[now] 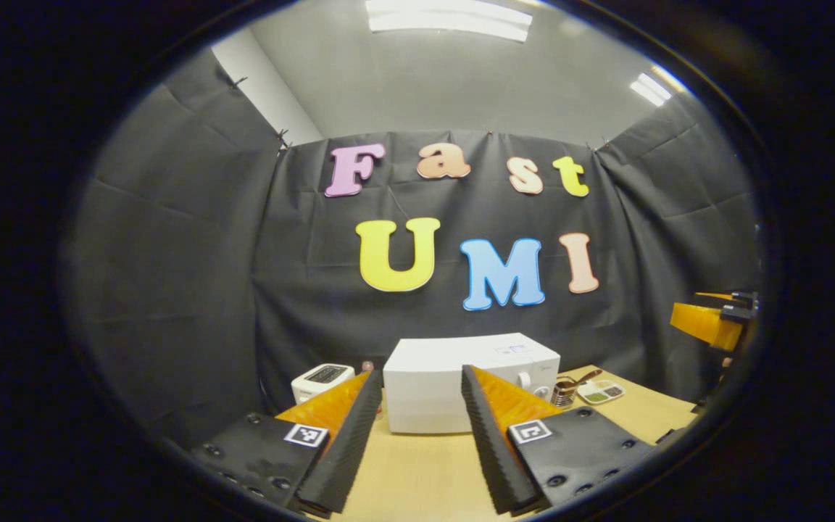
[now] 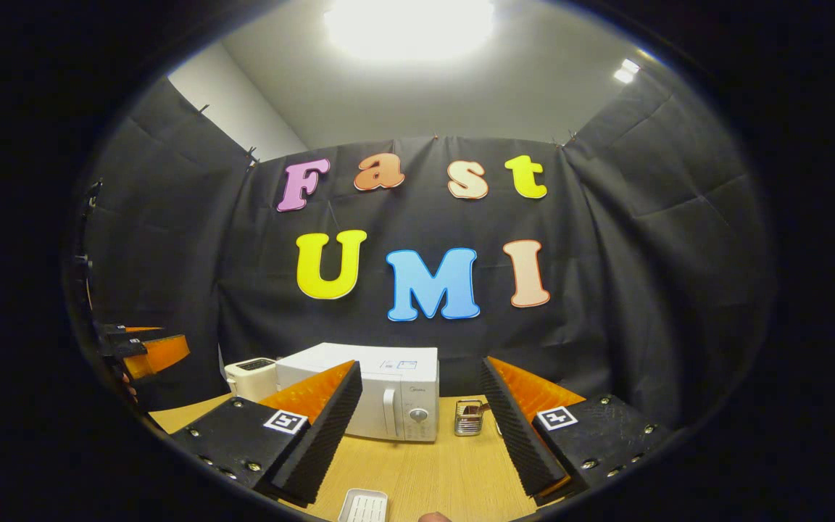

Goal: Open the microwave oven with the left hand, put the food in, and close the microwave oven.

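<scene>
Microwave (image 2: 370, 391) – the white box with its door shut – sits on the wooden table (image 1: 417, 471), right against the black cloth wall. Your left gripper (image 1: 414, 435) hangs in the air in front of the microwave, pointing at it, jaws spread wide with nothing between them. Your right gripper (image 2: 421, 435) is held up too, off to the microwave's knob side, jaws also wide apart and holding nothing. A white toaster (image 1: 322, 380) stands just beside the microwave on its far side from the knob. A small wire holder (image 2: 468, 417) stands near the knob side – a dish of food (image 1: 601, 392) lies past it. A white tray (image 2: 363, 505) lies on the table in front of the microwave.
</scene>
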Demonstrator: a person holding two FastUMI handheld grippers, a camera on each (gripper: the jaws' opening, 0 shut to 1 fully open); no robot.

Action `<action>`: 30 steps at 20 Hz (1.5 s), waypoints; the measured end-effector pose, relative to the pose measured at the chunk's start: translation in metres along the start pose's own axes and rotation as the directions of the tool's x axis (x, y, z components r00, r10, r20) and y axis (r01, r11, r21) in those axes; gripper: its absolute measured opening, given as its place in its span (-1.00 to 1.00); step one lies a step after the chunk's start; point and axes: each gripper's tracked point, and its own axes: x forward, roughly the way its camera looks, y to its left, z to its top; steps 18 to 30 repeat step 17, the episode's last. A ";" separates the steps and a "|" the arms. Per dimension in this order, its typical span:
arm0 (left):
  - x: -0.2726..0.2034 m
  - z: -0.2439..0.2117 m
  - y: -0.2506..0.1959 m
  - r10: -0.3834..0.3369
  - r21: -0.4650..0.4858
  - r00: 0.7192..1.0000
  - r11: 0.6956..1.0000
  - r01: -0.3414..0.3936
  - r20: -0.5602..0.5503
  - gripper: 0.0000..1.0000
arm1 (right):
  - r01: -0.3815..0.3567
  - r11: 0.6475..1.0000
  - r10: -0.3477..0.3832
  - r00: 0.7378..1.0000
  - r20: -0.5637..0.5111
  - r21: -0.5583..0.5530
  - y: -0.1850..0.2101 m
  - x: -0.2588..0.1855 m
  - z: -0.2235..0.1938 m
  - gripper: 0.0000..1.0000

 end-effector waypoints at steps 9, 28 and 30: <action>-0.004 0.003 0.012 0.031 -0.006 0.999 1.000 -0.031 0.023 0.97 | -0.006 1.000 0.006 1.000 0.011 -0.006 0.011 0.002 0.001 0.98; -0.001 0.004 0.014 0.036 0.004 0.999 0.999 -0.036 0.036 0.95 | -0.014 1.000 0.014 1.000 -0.007 -0.006 0.012 0.003 -0.002 0.98; -0.001 0.004 0.014 0.036 0.004 0.999 0.999 -0.036 0.036 0.95 | -0.014 1.000 0.014 1.000 -0.007 -0.006 0.012 0.003 -0.002 0.98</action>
